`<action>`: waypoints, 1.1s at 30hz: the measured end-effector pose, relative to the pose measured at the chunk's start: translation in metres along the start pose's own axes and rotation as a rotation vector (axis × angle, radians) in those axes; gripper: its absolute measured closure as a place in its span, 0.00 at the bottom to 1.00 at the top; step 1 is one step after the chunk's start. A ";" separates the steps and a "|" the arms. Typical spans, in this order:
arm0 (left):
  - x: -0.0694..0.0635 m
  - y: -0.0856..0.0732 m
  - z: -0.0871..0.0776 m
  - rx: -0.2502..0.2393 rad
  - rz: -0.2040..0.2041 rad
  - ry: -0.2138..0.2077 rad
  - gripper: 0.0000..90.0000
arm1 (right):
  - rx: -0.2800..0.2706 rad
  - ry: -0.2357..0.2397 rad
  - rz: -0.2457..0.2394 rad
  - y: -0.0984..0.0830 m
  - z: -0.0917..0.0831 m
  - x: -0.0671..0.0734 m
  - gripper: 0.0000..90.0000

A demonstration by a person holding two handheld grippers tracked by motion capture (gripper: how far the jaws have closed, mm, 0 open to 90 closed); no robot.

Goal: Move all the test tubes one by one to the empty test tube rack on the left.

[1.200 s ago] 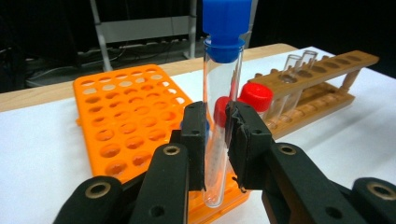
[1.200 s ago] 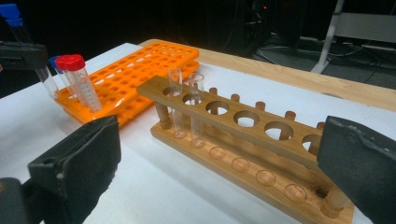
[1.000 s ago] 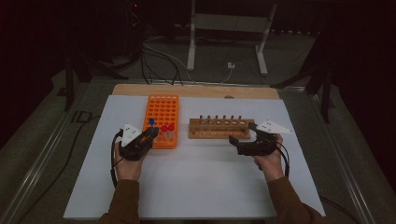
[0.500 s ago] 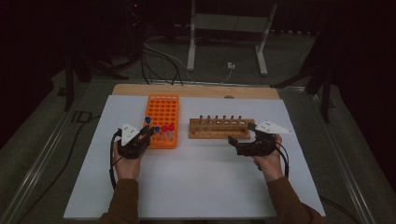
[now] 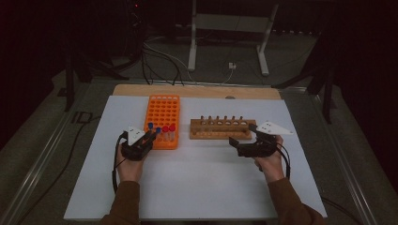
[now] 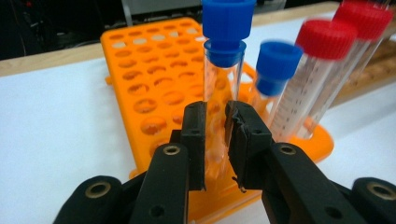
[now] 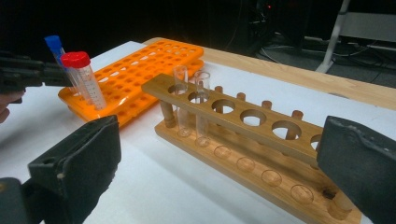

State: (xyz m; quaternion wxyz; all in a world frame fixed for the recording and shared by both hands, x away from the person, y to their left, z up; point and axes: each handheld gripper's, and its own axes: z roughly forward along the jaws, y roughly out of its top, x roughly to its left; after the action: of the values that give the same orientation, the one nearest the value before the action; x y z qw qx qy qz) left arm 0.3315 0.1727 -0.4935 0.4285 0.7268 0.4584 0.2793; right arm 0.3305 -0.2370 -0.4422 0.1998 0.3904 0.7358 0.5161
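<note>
A white sheet (image 5: 197, 187) covers the wooden table in a dark room (cables behind). The left gripper (image 6: 215, 116) clamps a blue-capped tube (image 6: 223, 70) in the orange rack (image 6: 154, 79); the right gripper (image 7: 219, 158) gapes empty.

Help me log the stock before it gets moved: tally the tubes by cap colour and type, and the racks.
Blue-capped tubes: 2
Red-capped tubes: 2
Uncapped glass tubes: 2
Orange rack: 1
Wooden rack: 1
Total: 8
</note>
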 end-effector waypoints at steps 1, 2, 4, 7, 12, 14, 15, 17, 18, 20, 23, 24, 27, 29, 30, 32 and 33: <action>-0.001 -0.001 0.001 0.004 -0.004 -0.001 0.86 | 0.000 0.001 -0.001 0.000 0.000 0.000 0.00; -0.001 -0.001 0.001 0.007 -0.002 -0.002 0.86 | 0.000 0.002 -0.001 0.000 0.000 0.000 0.00; -0.001 -0.001 0.001 0.016 0.008 -0.001 0.86 | 0.000 0.003 -0.001 0.000 0.000 0.000 0.00; -0.001 -0.002 0.001 0.025 0.010 -0.003 0.86 | 0.000 0.004 0.000 0.000 0.000 0.000 0.00; -0.002 -0.003 0.002 0.050 0.023 -0.001 0.86 | 0.003 0.007 -0.003 -0.001 0.001 0.001 0.00; -0.002 -0.005 0.003 0.057 0.020 -0.003 0.86 | 0.005 0.008 -0.003 -0.001 0.001 0.002 0.00; -0.001 -0.005 0.003 0.058 0.015 -0.004 0.86 | 0.005 0.009 -0.002 -0.001 0.002 0.002 0.00; -0.001 -0.005 0.003 0.057 0.012 -0.005 0.86 | 0.007 0.009 -0.002 -0.001 0.002 0.002 0.00; -0.001 -0.005 0.003 0.058 0.008 -0.007 0.86 | 0.006 0.009 -0.001 -0.001 0.002 0.002 0.00; 0.000 -0.005 0.003 0.059 0.006 -0.008 0.86 | 0.008 0.009 -0.001 -0.001 0.002 0.002 0.00; 0.001 -0.005 0.002 0.060 -0.010 -0.014 0.83 | 0.009 0.010 -0.004 -0.001 0.002 0.002 0.00; 0.001 -0.005 0.001 0.057 -0.012 -0.009 0.78 | 0.008 0.011 -0.003 -0.001 0.002 0.002 0.00; 0.005 -0.006 -0.004 0.041 -0.037 -0.010 0.70 | 0.009 0.011 0.001 -0.002 0.003 0.002 0.00; 0.007 -0.005 -0.009 0.030 -0.049 0.000 0.63 | 0.012 0.014 -0.002 -0.002 0.004 0.003 0.00; 0.008 -0.005 -0.011 0.022 -0.061 -0.005 0.60 | 0.012 0.014 -0.002 -0.002 0.004 0.004 0.00; 0.009 -0.004 -0.016 -0.001 -0.082 -0.010 0.51 | 0.010 0.016 -0.002 -0.001 0.004 0.004 0.00; 0.008 -0.003 -0.017 -0.009 -0.089 -0.015 0.45 | 0.009 0.017 -0.001 -0.001 0.004 0.005 0.00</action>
State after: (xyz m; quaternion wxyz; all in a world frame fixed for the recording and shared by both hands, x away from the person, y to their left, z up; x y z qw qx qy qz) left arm 0.3198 0.1873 -0.4879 0.4472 0.7060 0.4856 0.2564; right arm 0.3301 -0.2308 -0.4441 0.1920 0.3863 0.7402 0.5158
